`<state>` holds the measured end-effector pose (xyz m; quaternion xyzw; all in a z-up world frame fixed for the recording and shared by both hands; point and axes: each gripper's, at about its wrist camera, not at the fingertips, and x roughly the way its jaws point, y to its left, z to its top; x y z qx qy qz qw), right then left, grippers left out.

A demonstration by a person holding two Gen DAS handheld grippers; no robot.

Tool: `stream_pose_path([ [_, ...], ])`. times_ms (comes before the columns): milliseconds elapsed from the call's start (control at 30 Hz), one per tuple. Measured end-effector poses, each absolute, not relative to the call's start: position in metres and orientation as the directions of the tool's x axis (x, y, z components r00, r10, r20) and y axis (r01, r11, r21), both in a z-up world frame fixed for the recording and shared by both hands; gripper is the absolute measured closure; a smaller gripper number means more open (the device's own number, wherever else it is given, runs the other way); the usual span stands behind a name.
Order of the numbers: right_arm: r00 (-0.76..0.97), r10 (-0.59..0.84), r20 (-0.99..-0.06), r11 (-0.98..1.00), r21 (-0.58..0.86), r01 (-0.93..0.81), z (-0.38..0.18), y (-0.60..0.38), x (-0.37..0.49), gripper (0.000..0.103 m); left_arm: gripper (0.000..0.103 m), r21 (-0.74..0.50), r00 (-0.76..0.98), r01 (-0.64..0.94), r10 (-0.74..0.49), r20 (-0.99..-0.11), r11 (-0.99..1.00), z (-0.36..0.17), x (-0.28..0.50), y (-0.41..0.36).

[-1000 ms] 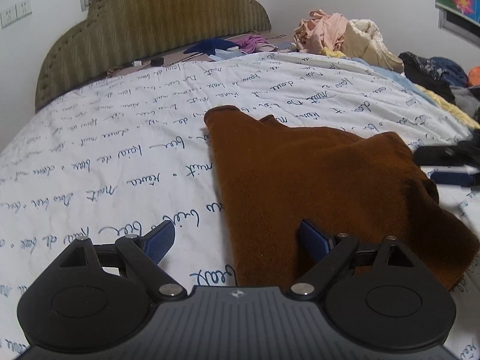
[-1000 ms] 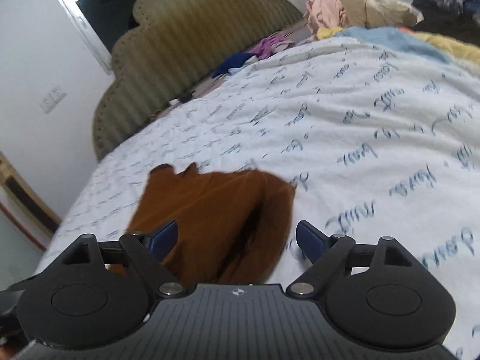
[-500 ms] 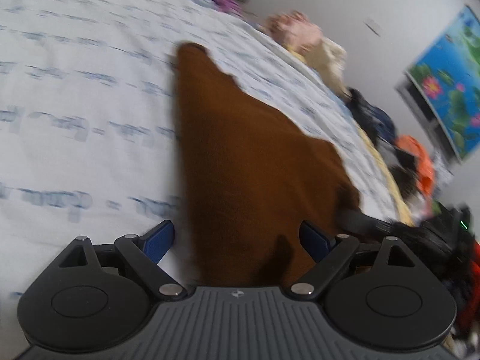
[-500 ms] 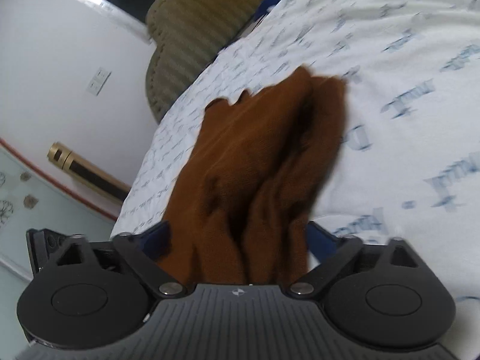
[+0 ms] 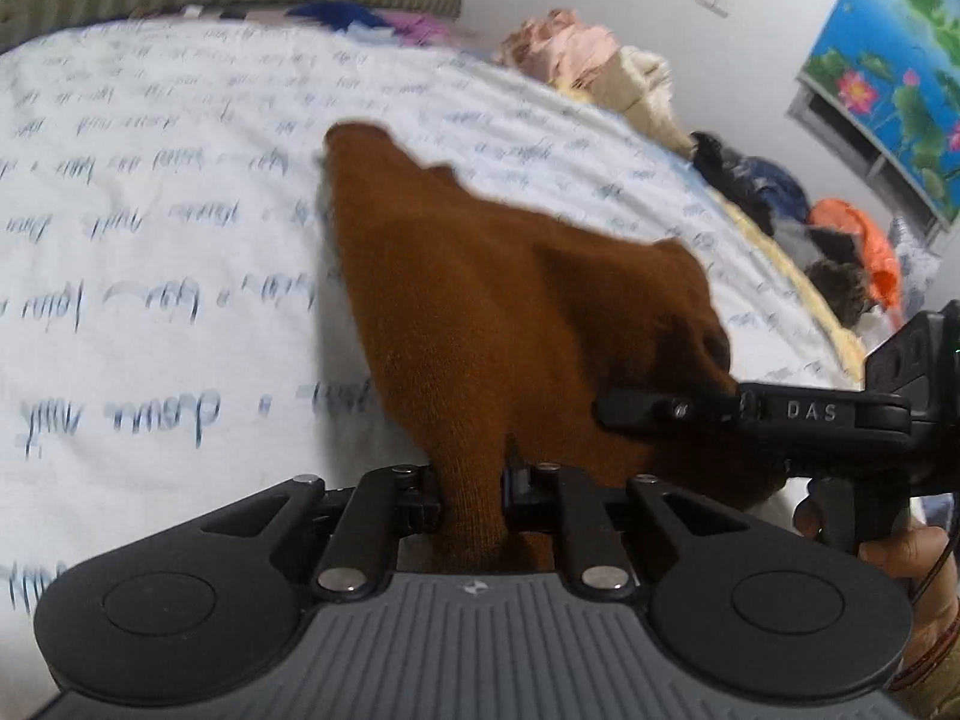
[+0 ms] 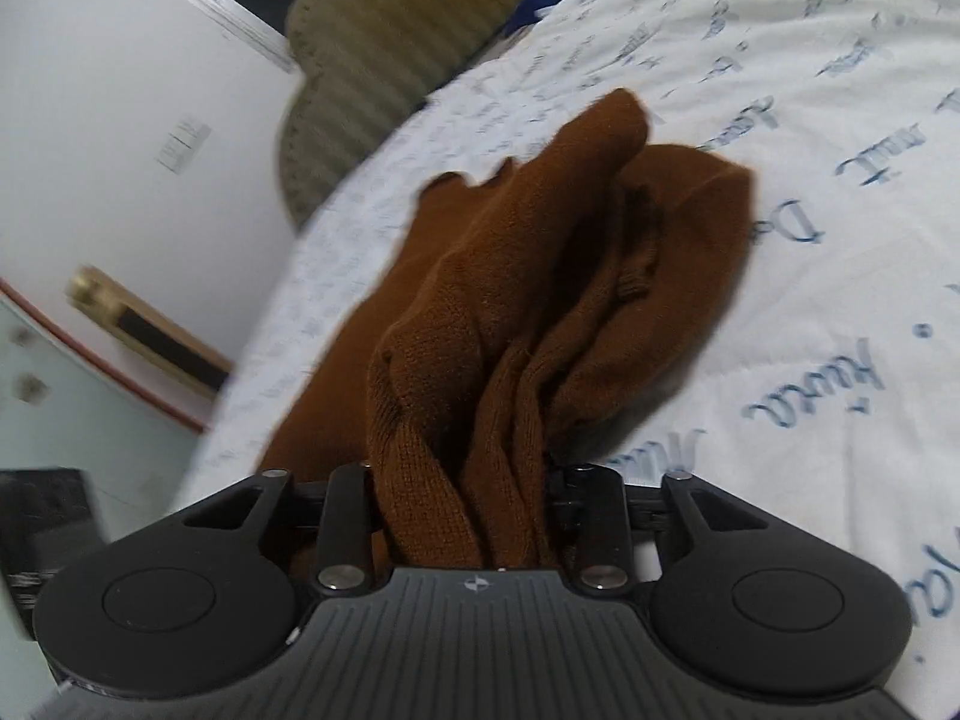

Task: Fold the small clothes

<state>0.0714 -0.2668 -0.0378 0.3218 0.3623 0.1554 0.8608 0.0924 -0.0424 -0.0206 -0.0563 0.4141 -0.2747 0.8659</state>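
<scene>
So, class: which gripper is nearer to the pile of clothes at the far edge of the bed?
Right. In the left wrist view the right gripper sits on the same side as the pile of clothes; the left gripper is further away. Both sets of jaws are closing on the brown garment.

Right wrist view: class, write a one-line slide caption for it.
Right gripper fingers closing on a bunched brown knit garment lying on a script-printed bedsheet.

Matt brown knit garment (image 5: 480, 300), printed cotton sheet (image 5: 150, 240)
</scene>
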Motion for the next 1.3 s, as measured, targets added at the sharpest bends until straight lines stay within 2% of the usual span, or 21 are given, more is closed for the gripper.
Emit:
stream_pose_path([
  [33,0.693,0.493,-0.526,0.746,0.666,-0.025,-0.04,-0.268,0.07,0.065,0.082,-0.317,0.516,0.42,-0.511,-0.688,0.851,-0.021,0.09,-0.043],
  [100,0.702,0.49,-0.517,0.729,0.684,-0.005,-0.04,-0.273,0.066,0.061,0.07,-0.283,0.547,0.41,-0.482,-0.684,0.867,-0.018,0.081,-0.042],
  [167,0.727,0.437,-0.529,0.769,0.639,0.002,-0.033,-0.274,0.053,0.053,0.046,-0.234,0.593,0.399,-0.444,-0.672,0.887,-0.013,0.069,-0.042],
  [233,0.763,0.339,-0.551,0.843,0.538,0.014,-0.022,-0.267,0.039,0.038,0.037,-0.185,0.642,0.376,-0.399,-0.654,0.908,-0.01,0.059,-0.039],
  [333,0.795,0.232,-0.561,0.922,0.387,0.004,-0.011,-0.252,0.017,0.035,0.036,-0.105,0.675,0.346,-0.325,-0.663,0.932,-0.012,0.048,-0.044],
  [433,0.781,0.198,-0.592,0.955,0.296,-0.017,-0.016,-0.24,0.009,0.033,0.036,-0.065,0.682,0.326,-0.282,-0.674,0.943,-0.02,0.039,-0.044],
  [500,0.776,0.172,-0.608,0.961,0.275,0.003,-0.02,-0.238,0.007,0.033,0.036,-0.062,0.684,0.313,-0.27,-0.678,0.948,-0.023,0.033,-0.041],
  [600,0.801,0.162,-0.577,0.955,0.297,0.021,-0.013,-0.231,-0.005,0.031,0.036,-0.067,0.696,0.294,-0.261,-0.669,0.954,-0.021,0.024,-0.035],
  [700,0.822,0.149,-0.55,0.965,0.26,-0.001,-0.009,-0.22,-0.017,0.015,0.032,-0.073,0.703,0.269,-0.248,-0.666,0.96,-0.019,0.017,-0.03],
  [800,0.816,0.125,-0.565,0.975,0.224,0.006,-0.012,-0.213,-0.021,0.015,0.032,-0.074,0.7,0.26,-0.241,-0.672,0.963,-0.021,0.011,-0.028],
  [1033,0.791,0.213,-0.574,0.961,0.267,-0.065,-0.007,-0.206,-0.042,0.008,0.032,-0.025,0.699,0.246,-0.195,-0.688,0.969,-0.027,-0.001,-0.029],
  [1100,0.788,0.24,-0.567,0.959,0.263,-0.104,0.002,-0.2,-0.053,0.007,0.029,-0.02,0.703,0.241,-0.189,-0.686,0.97,-0.027,-0.005,-0.028],
  [1133,0.779,0.295,-0.553,0.941,0.311,-0.135,0.007,-0.201,-0.058,0.005,0.027,-0.016,0.705,0.237,-0.183,-0.685,0.971,-0.026,-0.007,-0.028],
  [1167,0.758,0.401,-0.514,0.889,0.417,-0.187,0.012,-0.206,-0.062,0.003,0.026,-0.011,0.709,0.233,-0.177,-0.683,0.972,-0.027,-0.008,-0.028],
  [1233,0.72,0.573,-0.391,0.747,0.61,-0.264,0.016,-0.219,-0.065,0.001,0.026,0.0,0.716,0.226,-0.166,-0.678,0.974,-0.027,-0.01,-0.029],
  [1267,0.73,0.572,-0.374,0.74,0.62,-0.262,0.018,-0.221,-0.066,0.001,0.026,0.004,0.72,0.224,-0.162,-0.675,0.975,-0.028,-0.011,-0.029],
  [1300,0.754,0.524,-0.396,0.781,0.576,-0.241,0.02,-0.219,-0.067,0.001,0.026,0.009,0.726,0.222,-0.159,-0.669,0.975,-0.028,-0.012,-0.03],
])
